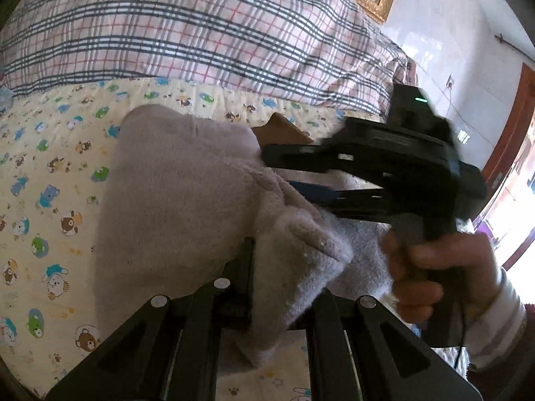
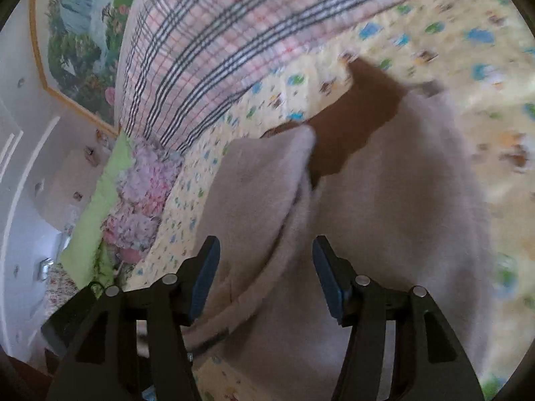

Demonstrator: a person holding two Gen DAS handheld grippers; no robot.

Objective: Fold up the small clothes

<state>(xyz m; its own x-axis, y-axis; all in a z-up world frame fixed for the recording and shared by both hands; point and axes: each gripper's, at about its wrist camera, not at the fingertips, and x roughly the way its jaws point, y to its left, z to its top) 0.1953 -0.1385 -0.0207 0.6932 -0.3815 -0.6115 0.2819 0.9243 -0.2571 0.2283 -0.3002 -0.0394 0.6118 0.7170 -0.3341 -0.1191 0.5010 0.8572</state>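
A pale grey fleecy garment [image 1: 174, 180] lies on the bed sheet, with a fold raised at its near edge. My left gripper [image 1: 267, 260] is shut on that raised fold, and the cloth drapes over its right finger. My right gripper [image 1: 281, 172], held by a hand [image 1: 434, 267], reaches in from the right over the garment. In the right wrist view the right gripper [image 2: 264, 260] stands open, its blue pads [image 2: 204, 270] apart on either side of a ridge of the garment [image 2: 384, 200] without pressing it. A brown piece [image 2: 357, 117] shows behind the garment.
The yellow sheet [image 1: 50, 167] with cartoon bears covers the bed. A plaid quilt [image 1: 200, 33] is piled along the far side. A floral pillow [image 2: 140, 200] lies at the left in the right wrist view. A framed picture [image 2: 77, 43] hangs on the wall.
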